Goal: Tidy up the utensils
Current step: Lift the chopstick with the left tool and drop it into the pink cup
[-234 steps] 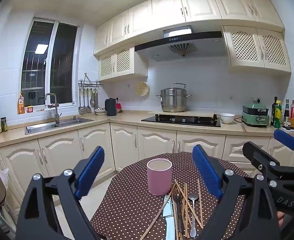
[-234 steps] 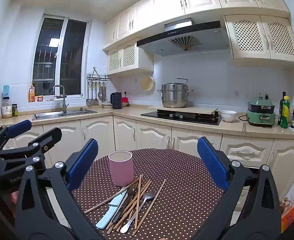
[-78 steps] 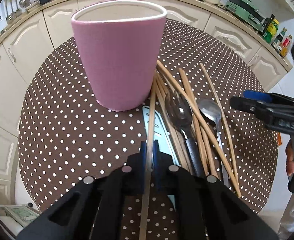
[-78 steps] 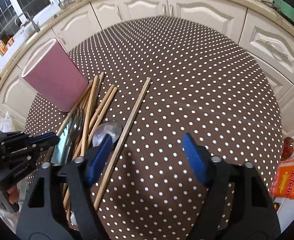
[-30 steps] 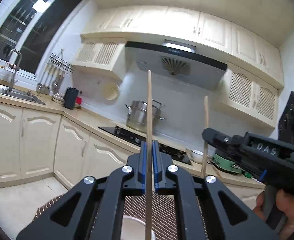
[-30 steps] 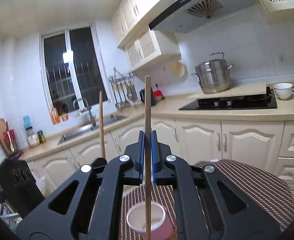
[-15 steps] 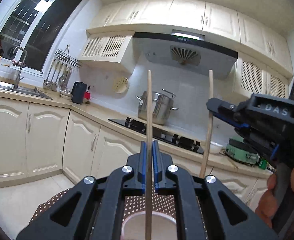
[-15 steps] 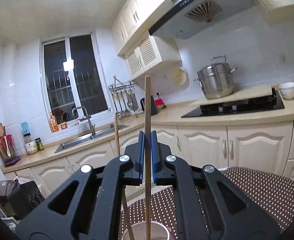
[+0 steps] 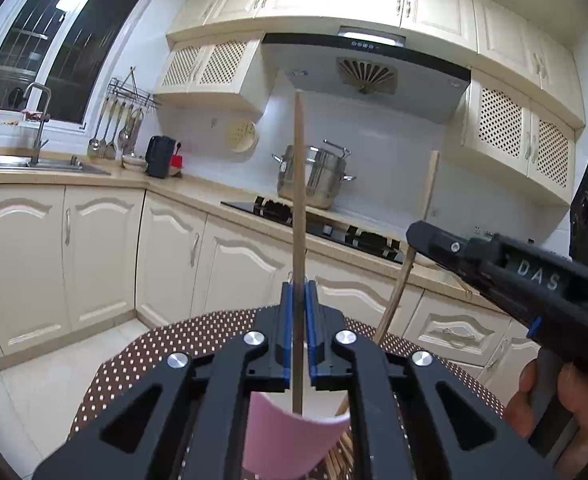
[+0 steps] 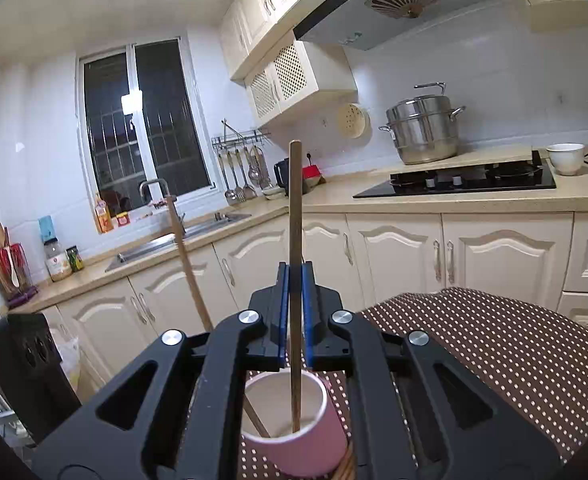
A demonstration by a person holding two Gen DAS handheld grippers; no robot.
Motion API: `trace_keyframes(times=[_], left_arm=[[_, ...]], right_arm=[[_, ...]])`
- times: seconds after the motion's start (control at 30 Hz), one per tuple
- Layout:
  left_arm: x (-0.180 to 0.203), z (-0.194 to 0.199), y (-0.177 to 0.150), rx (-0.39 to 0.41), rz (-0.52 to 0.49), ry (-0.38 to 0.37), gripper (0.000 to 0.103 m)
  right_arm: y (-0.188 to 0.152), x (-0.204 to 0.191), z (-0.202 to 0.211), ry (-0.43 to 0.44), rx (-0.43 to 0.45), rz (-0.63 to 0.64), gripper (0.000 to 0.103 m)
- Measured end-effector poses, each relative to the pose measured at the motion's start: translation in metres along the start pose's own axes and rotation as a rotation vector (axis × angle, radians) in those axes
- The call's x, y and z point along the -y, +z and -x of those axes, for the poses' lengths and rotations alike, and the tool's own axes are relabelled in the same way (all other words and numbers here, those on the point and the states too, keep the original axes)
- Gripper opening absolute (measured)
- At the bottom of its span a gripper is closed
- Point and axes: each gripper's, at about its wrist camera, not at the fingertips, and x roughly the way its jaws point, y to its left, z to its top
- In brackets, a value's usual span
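Observation:
In the left wrist view my left gripper [image 9: 298, 294] is shut on an upright wooden chopstick [image 9: 298, 200], whose lower end dips behind the rim of the pink cup [image 9: 289, 440]. From the right, my right gripper [image 9: 414, 240] comes in, held by a hand [image 9: 554, 404], and grips a second chopstick [image 9: 428, 200] that slants into the same cup. In the right wrist view the right gripper [image 10: 295, 280] is shut on its chopstick [image 10: 295, 208], tip inside the pink cup [image 10: 306, 448]. The other chopstick [image 10: 185, 264] leans in from the left.
The cup stands on a round table with a brown dotted cloth [image 10: 494, 344]. More chopsticks [image 10: 348, 464] lie at the cup's foot. Behind are cream cabinets [image 10: 394, 248], a sink [image 10: 165, 244], a hob [image 10: 454, 180], a steel pot [image 10: 422, 128] and a white bowl [image 10: 566, 158].
Both grippers have sunk toward the table with their chopsticks. The pink cup now looms larger below them, and the chopsticks' lower ends reach into it.

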Motion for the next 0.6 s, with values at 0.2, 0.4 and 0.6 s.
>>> trace_keyframes(times=[0.2, 0.4, 0.6], left_arm=[[-0.003, 0.007, -0.004, -0.088, 0.037, -0.023, 0.025], [-0.001, 0.022, -0.002, -0.114, 0.045, -0.028, 0.041], [-0.002, 0.046, 0.002, -0.112, 0.043, -0.014, 0.053]], right_arm=[[-0.01, 0.0, 0.006, -0.016, -0.03, -0.01, 0.007], [-0.018, -0.004, 0.009, -0.026, -0.066, -0.02, 0.007], [-0.021, -0.006, 0.014, -0.043, -0.086, -0.029, 0.008]])
